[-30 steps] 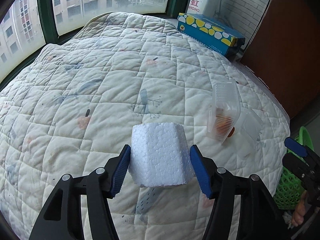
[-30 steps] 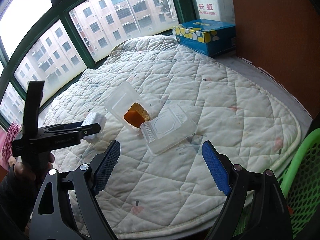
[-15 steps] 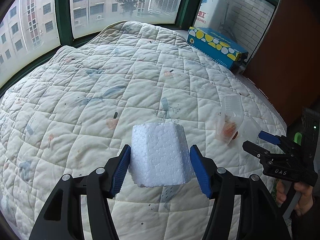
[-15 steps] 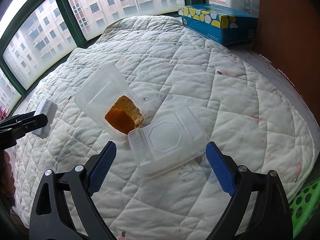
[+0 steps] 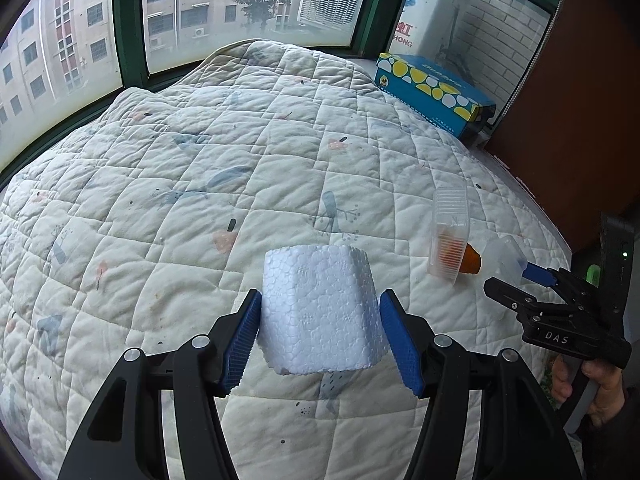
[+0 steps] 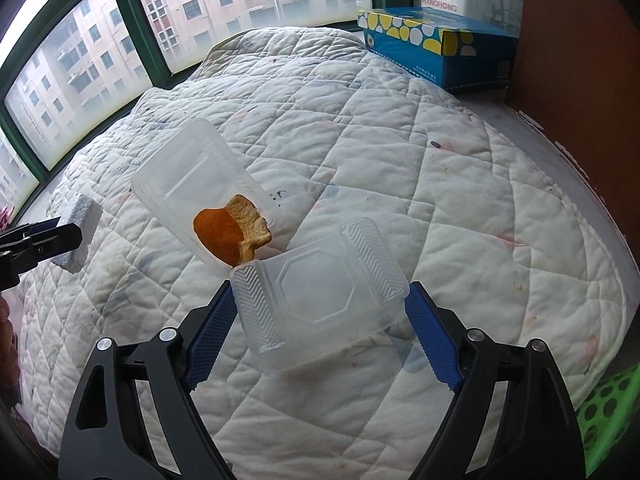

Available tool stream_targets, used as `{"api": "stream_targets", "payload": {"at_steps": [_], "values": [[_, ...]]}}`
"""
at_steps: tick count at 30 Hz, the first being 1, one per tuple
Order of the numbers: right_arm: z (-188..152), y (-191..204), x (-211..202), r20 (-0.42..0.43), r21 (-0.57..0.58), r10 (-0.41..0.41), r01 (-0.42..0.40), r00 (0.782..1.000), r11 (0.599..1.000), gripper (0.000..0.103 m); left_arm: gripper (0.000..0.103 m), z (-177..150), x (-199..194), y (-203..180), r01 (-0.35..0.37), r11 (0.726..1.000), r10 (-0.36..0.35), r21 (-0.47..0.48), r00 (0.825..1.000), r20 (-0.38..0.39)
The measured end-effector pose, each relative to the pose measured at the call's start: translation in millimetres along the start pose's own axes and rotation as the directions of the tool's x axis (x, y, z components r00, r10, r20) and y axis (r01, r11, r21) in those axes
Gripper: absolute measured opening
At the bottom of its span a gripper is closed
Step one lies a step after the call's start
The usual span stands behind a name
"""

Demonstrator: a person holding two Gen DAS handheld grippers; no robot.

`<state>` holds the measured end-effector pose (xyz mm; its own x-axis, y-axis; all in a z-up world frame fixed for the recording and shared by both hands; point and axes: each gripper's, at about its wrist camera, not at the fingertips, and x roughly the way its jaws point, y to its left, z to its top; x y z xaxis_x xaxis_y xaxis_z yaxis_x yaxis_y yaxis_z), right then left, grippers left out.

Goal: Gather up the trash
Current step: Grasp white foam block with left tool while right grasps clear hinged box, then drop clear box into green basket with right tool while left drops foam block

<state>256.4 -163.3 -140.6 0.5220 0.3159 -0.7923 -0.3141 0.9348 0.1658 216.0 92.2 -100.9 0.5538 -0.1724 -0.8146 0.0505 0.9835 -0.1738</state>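
My left gripper is shut on a white foam block and holds it above the quilt. It also shows in the right wrist view at the far left. A clear plastic clamshell container lies open on the quilt, with orange peel in its raised half. My right gripper is open, its blue pads on either side of the container's lower half, close to its edges. In the left wrist view the container stands at the right with the right gripper at it.
A white quilted cover spreads over the rounded surface. A blue and yellow tissue box stands at the back right by a brown panel. A green perforated basket sits below the right edge. Windows run along the back.
My right gripper has moved forward and down until its pads flank the container's lower half. My left gripper keeps hold of the foam block and has drawn back and to the left.
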Motion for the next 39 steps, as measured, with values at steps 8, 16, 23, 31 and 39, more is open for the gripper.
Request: {"api": "stream_targets", "payload": {"at_steps": [8,16,23,31,39], "values": [[-13,-5,-42,0.064,0.055,0.045,-0.048,0.997,0.997,0.082,0.059,-6,-13,-20,0.021,1.0,-0.021,0.015,1.0,0.012],[-31,-11,-92,0.127,0.066,0.001,-0.01,0.992,0.998,0.082,0.059,-14,-29,-49,0.056,0.997,-0.058,0.058,0.998,0.027],[-58,-35,-136,0.173,0.126,-0.044,0.022,0.984,0.992,0.082,0.059,-20,-40,-91,0.11,0.987,-0.115,0.12,0.993,0.031],[-89,-69,-180,0.209,0.194,-0.121,0.081,0.97,0.978,0.082,0.059,-24,-49,-150,0.175,0.963,-0.184,0.205,0.983,0.025],[-115,-101,-210,0.218,0.258,-0.192,0.133,0.957,0.957,0.083,0.059,-27,-52,-206,0.223,0.934,-0.235,0.281,0.972,0.007]]}}
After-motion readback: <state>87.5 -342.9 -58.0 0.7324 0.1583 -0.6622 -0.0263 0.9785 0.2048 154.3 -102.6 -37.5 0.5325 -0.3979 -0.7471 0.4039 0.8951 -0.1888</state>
